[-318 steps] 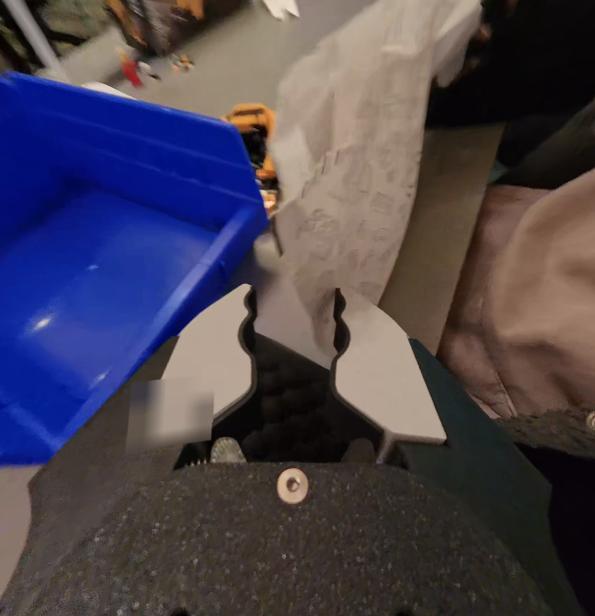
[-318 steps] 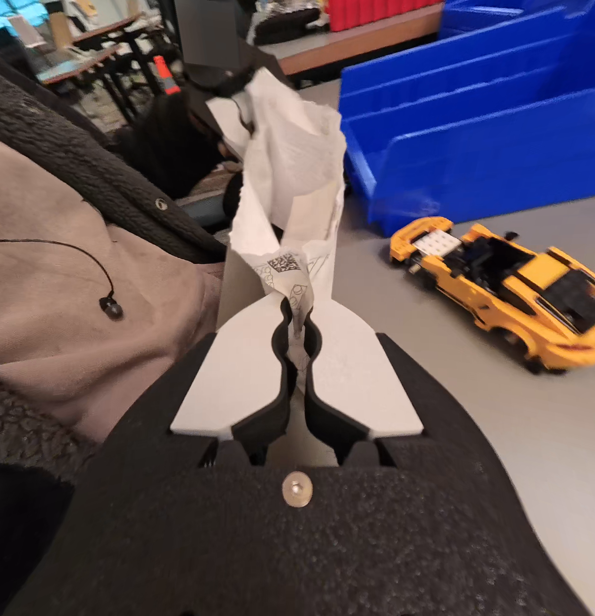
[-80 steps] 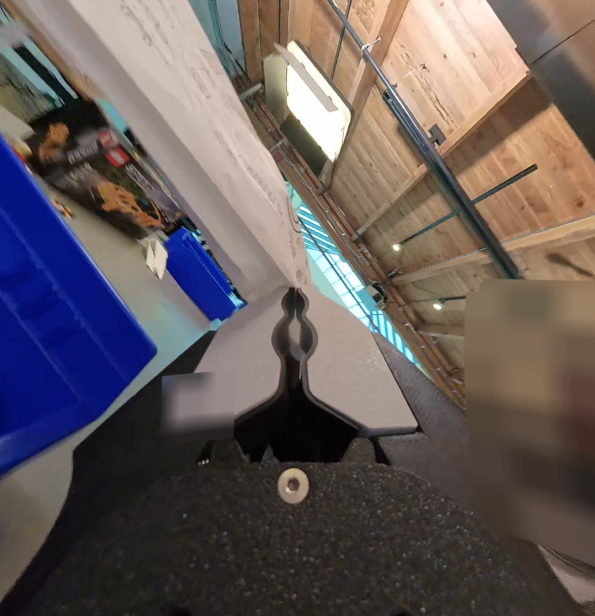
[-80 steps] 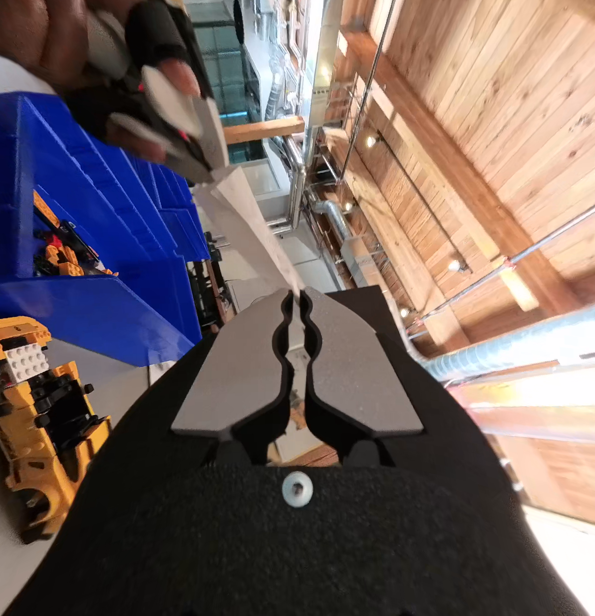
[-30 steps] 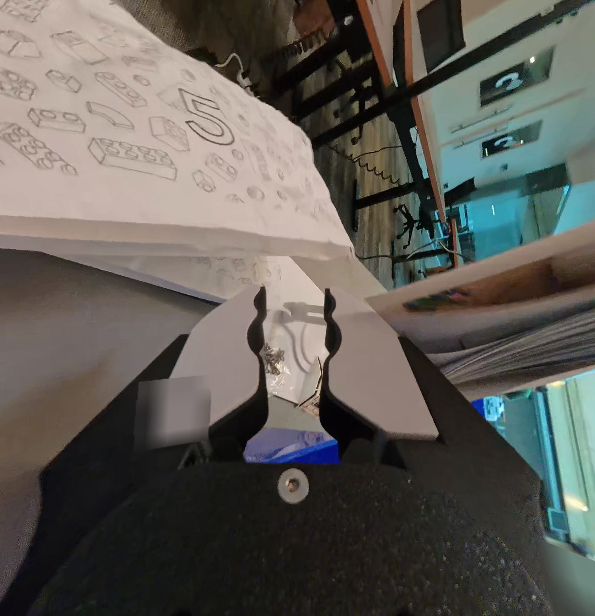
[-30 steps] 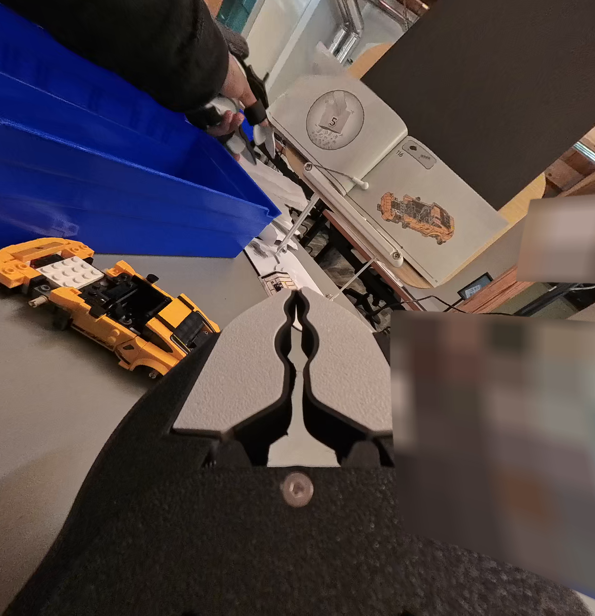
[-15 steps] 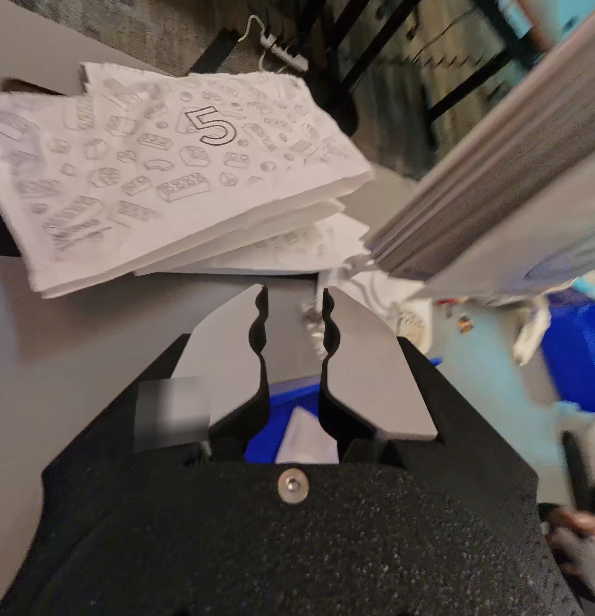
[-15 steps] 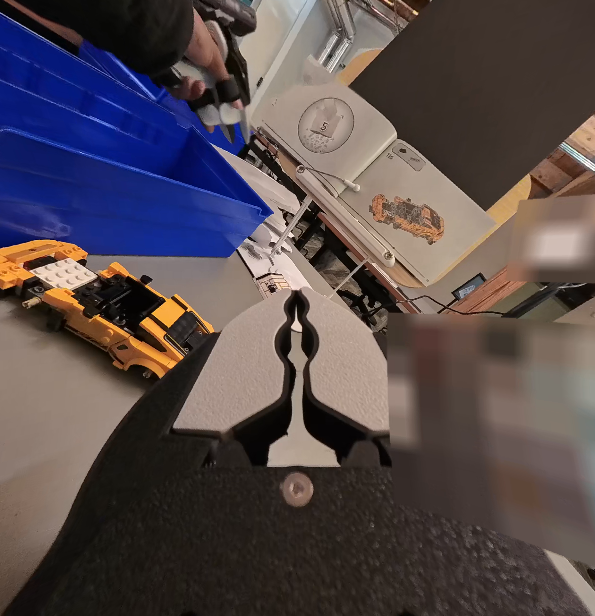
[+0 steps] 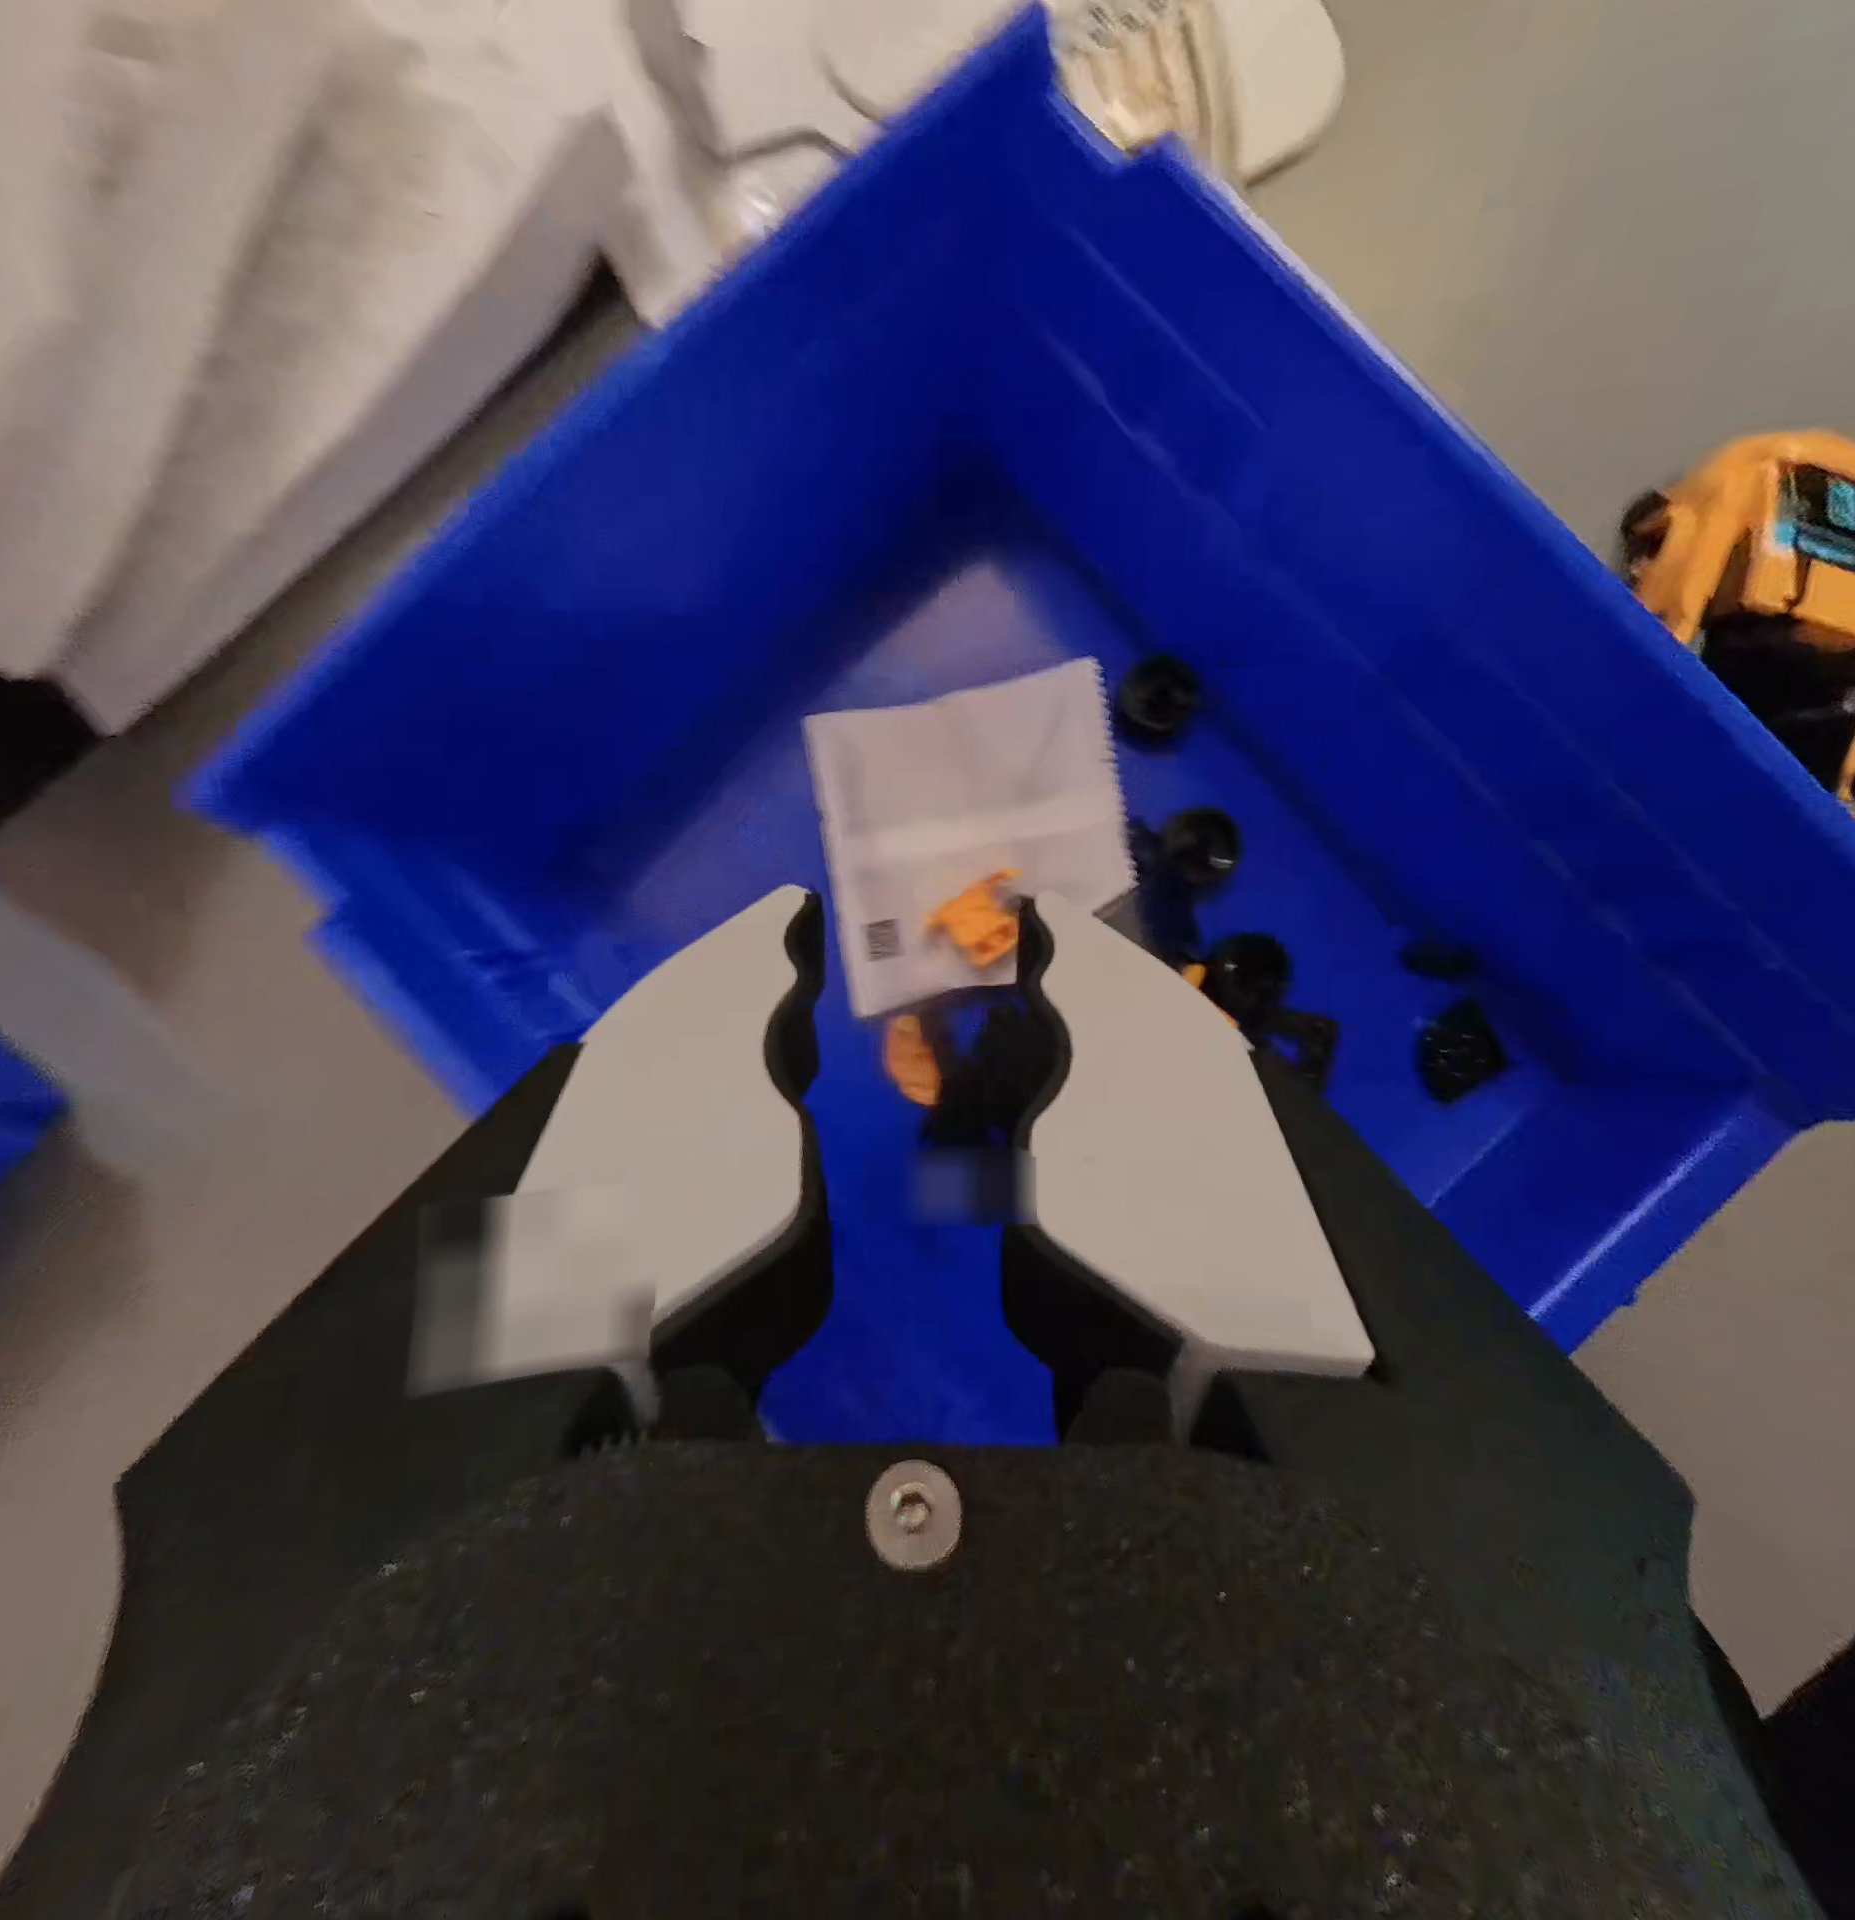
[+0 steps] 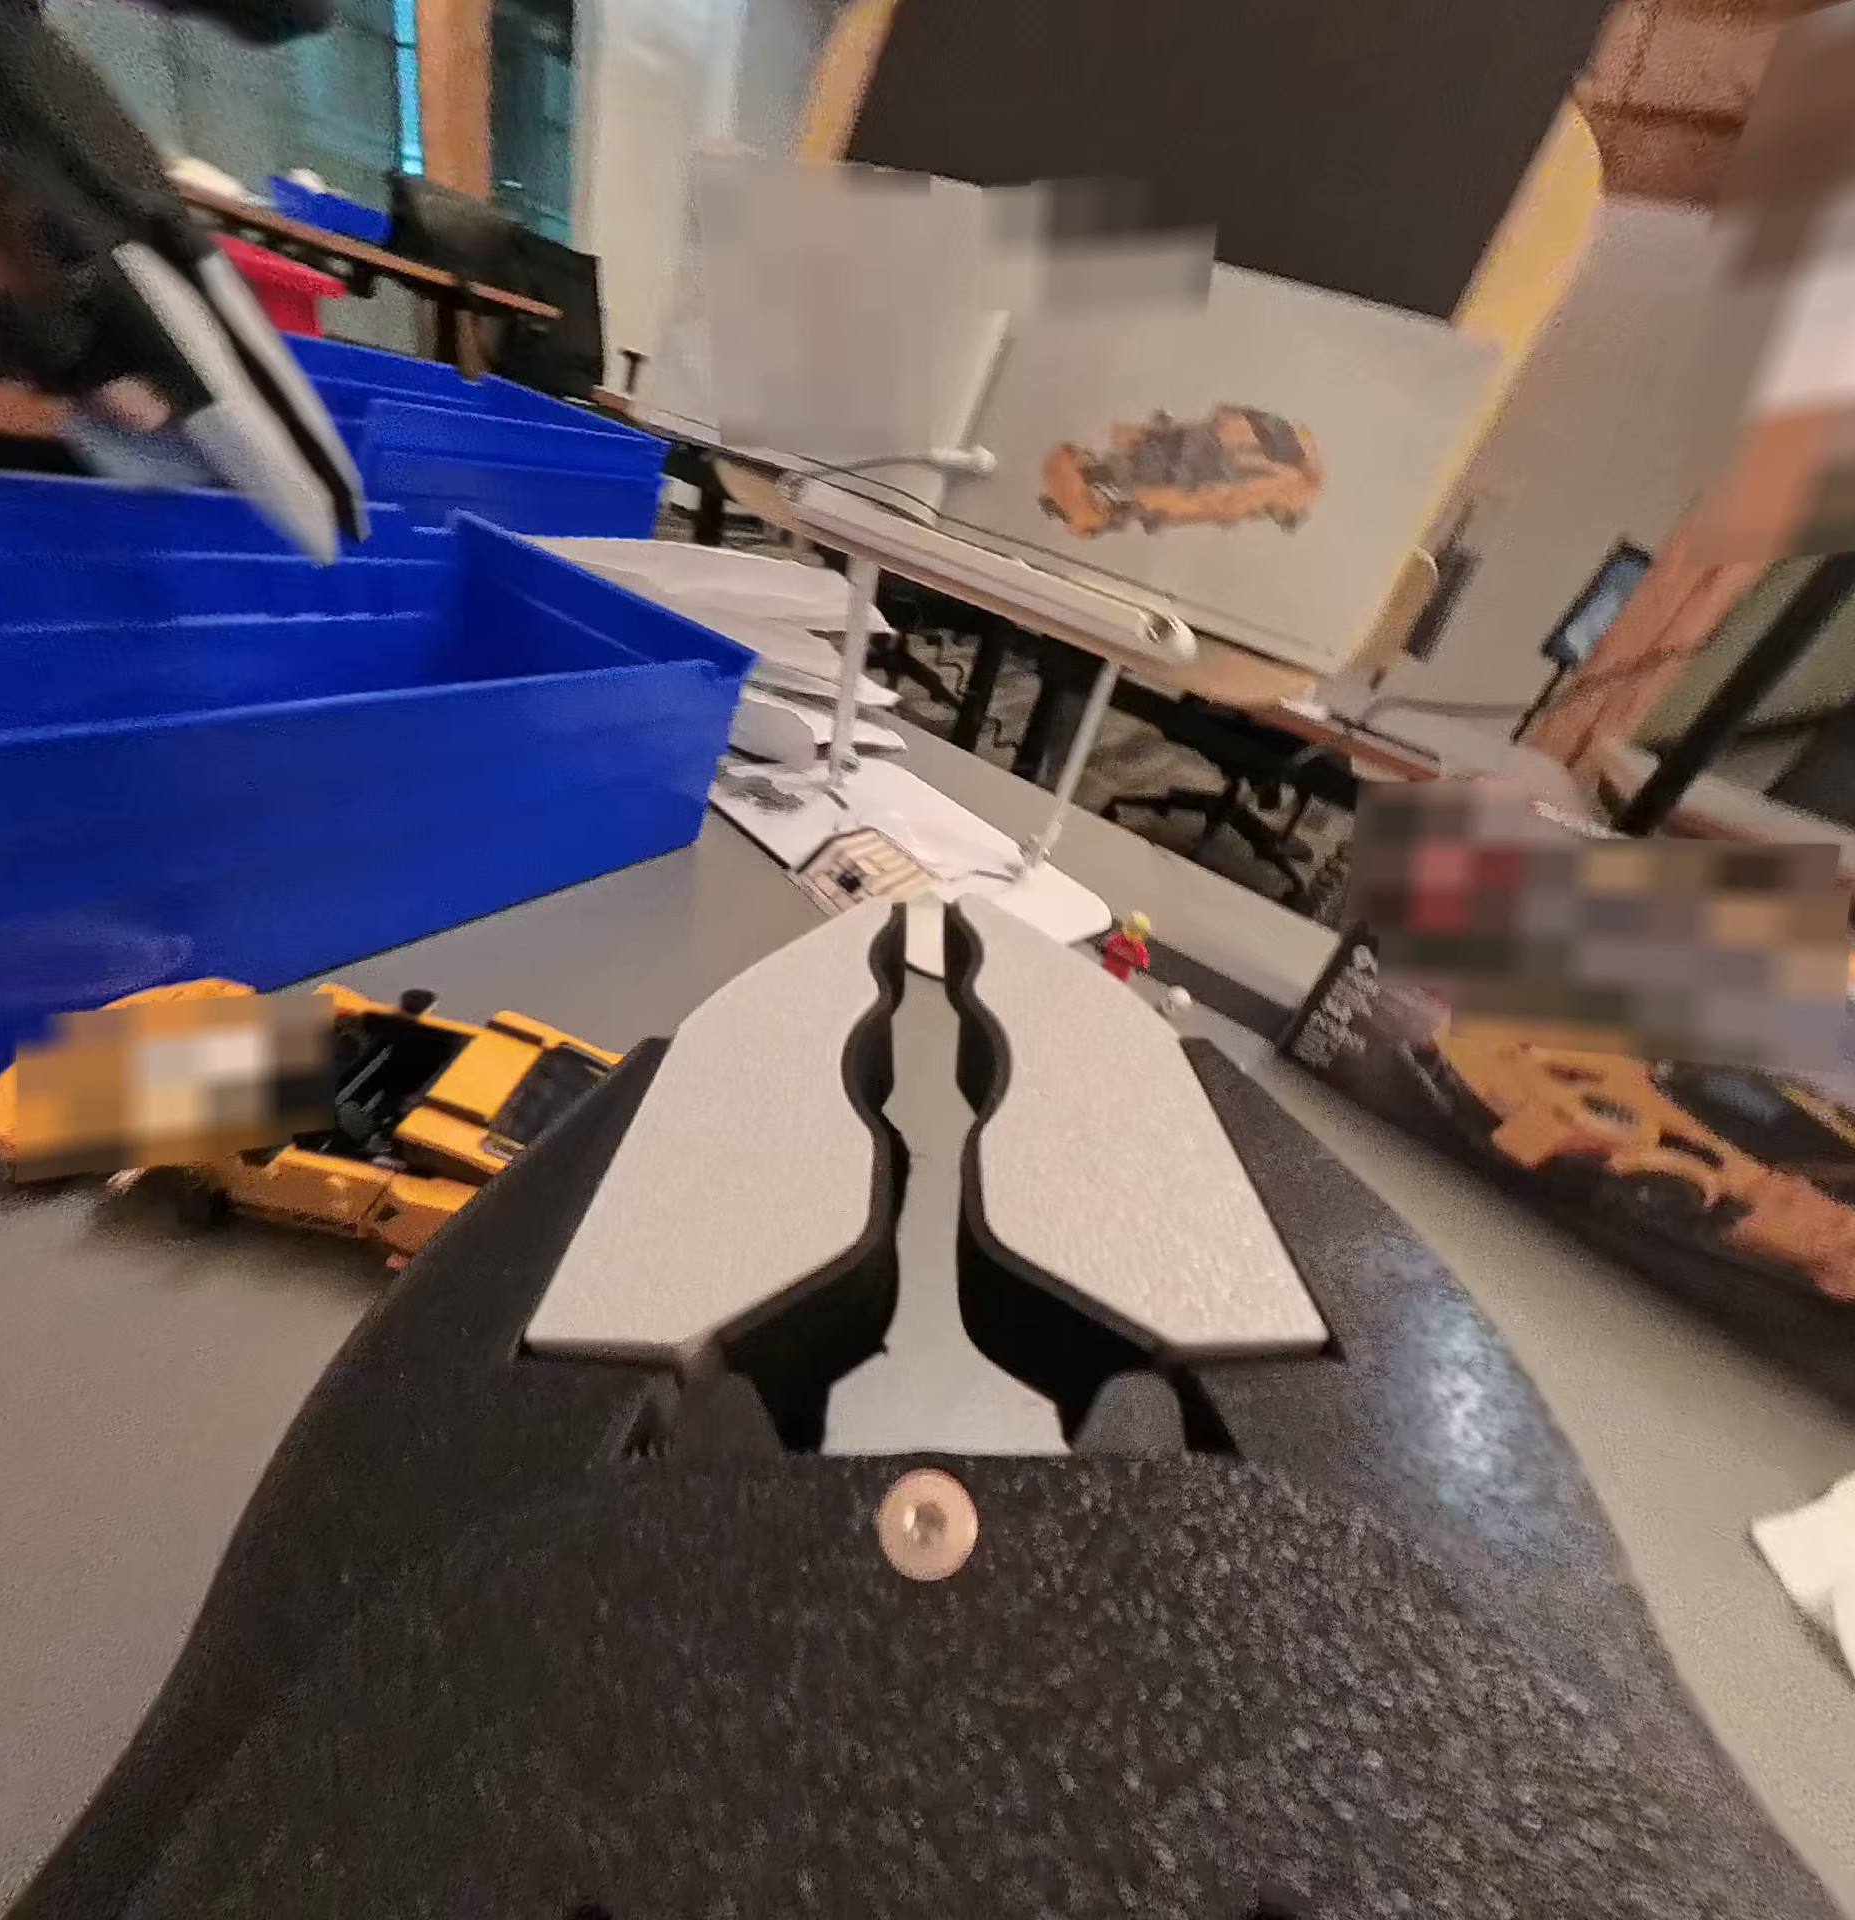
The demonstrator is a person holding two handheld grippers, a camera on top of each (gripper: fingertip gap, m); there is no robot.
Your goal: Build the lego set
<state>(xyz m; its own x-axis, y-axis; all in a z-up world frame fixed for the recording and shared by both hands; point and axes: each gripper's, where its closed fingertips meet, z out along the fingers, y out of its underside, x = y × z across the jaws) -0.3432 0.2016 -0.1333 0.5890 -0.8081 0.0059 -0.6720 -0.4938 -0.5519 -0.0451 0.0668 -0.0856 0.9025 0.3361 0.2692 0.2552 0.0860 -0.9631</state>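
I've swung my left gripper [image 9: 915, 914] from the paper bags over the blue bin [image 9: 694, 582]; fingers narrowly parted, empty, white packet [image 9: 970, 821] just ahead at twelve o'clock.

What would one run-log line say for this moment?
left gripper: open, above blue bin holding white bag and loose pieces | right gripper: slightly open, empty, over table | orange car: beside bin, unfinished

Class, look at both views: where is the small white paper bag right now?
In the left wrist view, the small white paper bag lies on the floor of the blue bin, just ahead of the left gripper, with black wheels to its right.
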